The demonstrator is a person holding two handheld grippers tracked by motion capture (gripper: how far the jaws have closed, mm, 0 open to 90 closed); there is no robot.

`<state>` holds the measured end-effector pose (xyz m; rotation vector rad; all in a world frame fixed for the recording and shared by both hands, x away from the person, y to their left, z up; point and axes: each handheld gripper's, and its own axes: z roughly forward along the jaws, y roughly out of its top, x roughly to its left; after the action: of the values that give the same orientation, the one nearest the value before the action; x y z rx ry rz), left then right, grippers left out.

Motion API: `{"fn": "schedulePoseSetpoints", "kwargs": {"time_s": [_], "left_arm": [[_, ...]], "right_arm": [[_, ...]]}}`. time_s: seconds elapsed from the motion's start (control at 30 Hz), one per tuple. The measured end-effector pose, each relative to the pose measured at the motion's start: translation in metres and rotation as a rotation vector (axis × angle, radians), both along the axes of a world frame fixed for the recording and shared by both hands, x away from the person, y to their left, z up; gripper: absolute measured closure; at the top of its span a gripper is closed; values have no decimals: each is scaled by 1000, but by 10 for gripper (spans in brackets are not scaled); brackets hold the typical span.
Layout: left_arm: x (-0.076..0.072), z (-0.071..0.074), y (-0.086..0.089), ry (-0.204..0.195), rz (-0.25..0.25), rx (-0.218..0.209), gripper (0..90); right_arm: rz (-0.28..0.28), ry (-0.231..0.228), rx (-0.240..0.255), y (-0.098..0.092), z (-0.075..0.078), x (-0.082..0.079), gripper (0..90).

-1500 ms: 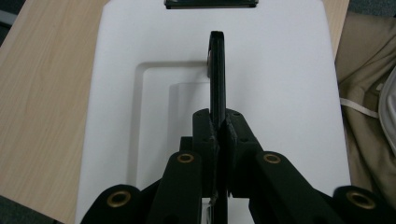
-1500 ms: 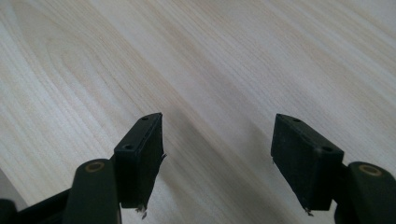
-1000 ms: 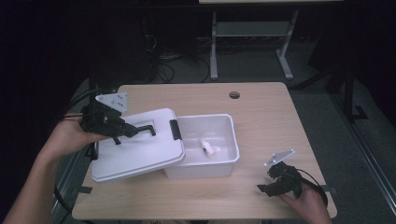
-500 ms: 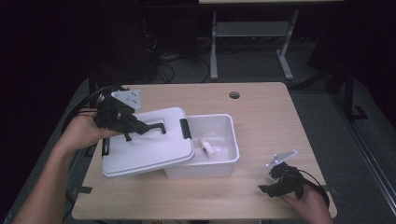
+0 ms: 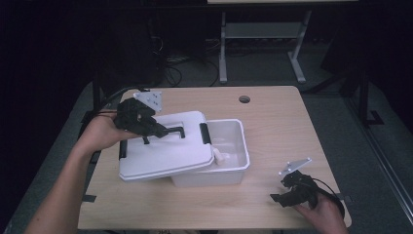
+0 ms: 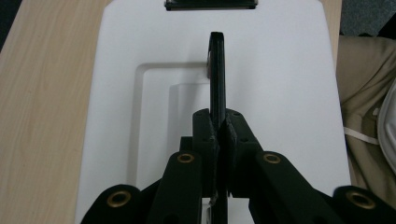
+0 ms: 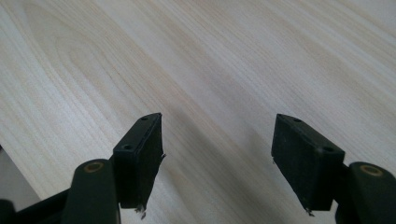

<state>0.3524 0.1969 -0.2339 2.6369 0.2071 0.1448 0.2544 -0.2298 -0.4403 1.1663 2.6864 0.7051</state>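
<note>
Sliding across, the white lid had travelled with the left gripper toward the open end of the white bin, covering more of it than a moment earlier, while the right gripper had not budged from the table near the person's edge. Clamped tight on the lid's black handle, the left jaws pinched it edge-on, the lid hanging flat beneath them and reaching ahead to its far black latch. Part of the bin was uncovered beyond the lid's leading edge, a small white object lying inside just past it. Doing this well looked to me a matter of keeping the lid level, carrying it on along the bin's long axis until all four edges lined up with the rim, then lowering straight rather than dragging. Over on the other side, the right gripper's jaws stood apart with nothing but bare wood between them; it could steady the bin's near wall if the bin started to slide.
</note>
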Motion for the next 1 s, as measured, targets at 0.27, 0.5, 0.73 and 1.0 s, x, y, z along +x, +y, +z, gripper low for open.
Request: {"fn": "schedulePoseSetpoints", "kwargs": {"time_s": [0.27,0.5,0.73,1.0], "left_arm": [[6,-2,-11,3,-13,-16,842],[10,-4,-20,2,-21,-18,842],[12,-4,-31,-1,-32,-26,843],[16,-6,-48,4,-63,-24,843]], "right_arm": [[-5,-2,7,-1,1,-1,331],[1,-11,13,0,3,0,331],[6,-9,15,1,3,1,331],[12,-5,19,2,3,2,331]]}}
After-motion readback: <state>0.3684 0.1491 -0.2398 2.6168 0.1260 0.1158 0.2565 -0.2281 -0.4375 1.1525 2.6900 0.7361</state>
